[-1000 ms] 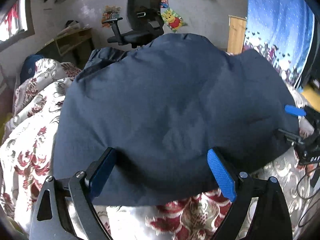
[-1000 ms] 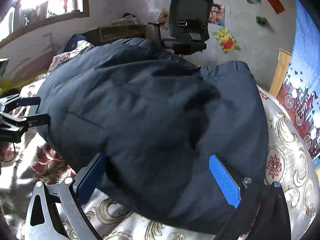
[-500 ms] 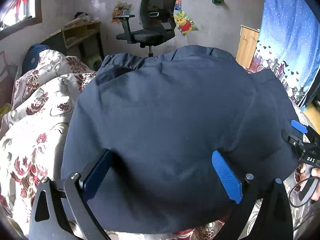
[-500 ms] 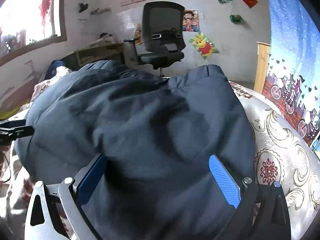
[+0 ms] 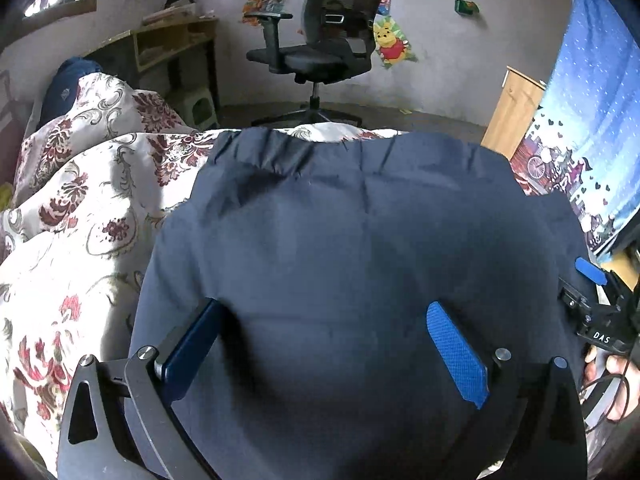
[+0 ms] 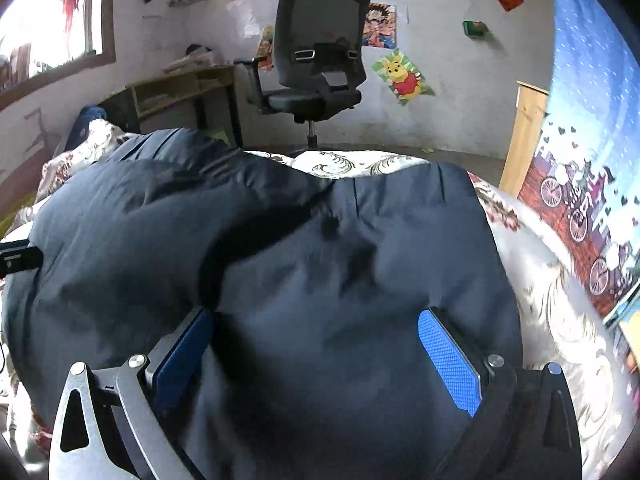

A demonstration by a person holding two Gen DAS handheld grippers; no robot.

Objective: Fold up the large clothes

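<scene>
Two grippers, left gripper [image 5: 324, 344] and right gripper [image 6: 316, 352], are seen with jaws spread apart over one dark navy garment [image 5: 360, 248]. It is spread on one floral-covered bed [image 5: 80, 208]; one office chair [image 6: 316, 60] is seen beyond.

- This is looking like a bedroom in a home: a bed with a floral bedspread [image 5: 72, 216] is filling the foreground.
- A black office chair [image 6: 316, 60] is standing by the wall, next to a wooden counter [image 6: 184, 88] with shelves.
- Cartoon posters, one a Winnie the Pooh poster [image 6: 404, 78], are hanging on the wall.
- A blue curtain [image 5: 592, 120] with hearts and bicycles is hanging at the right.
</scene>
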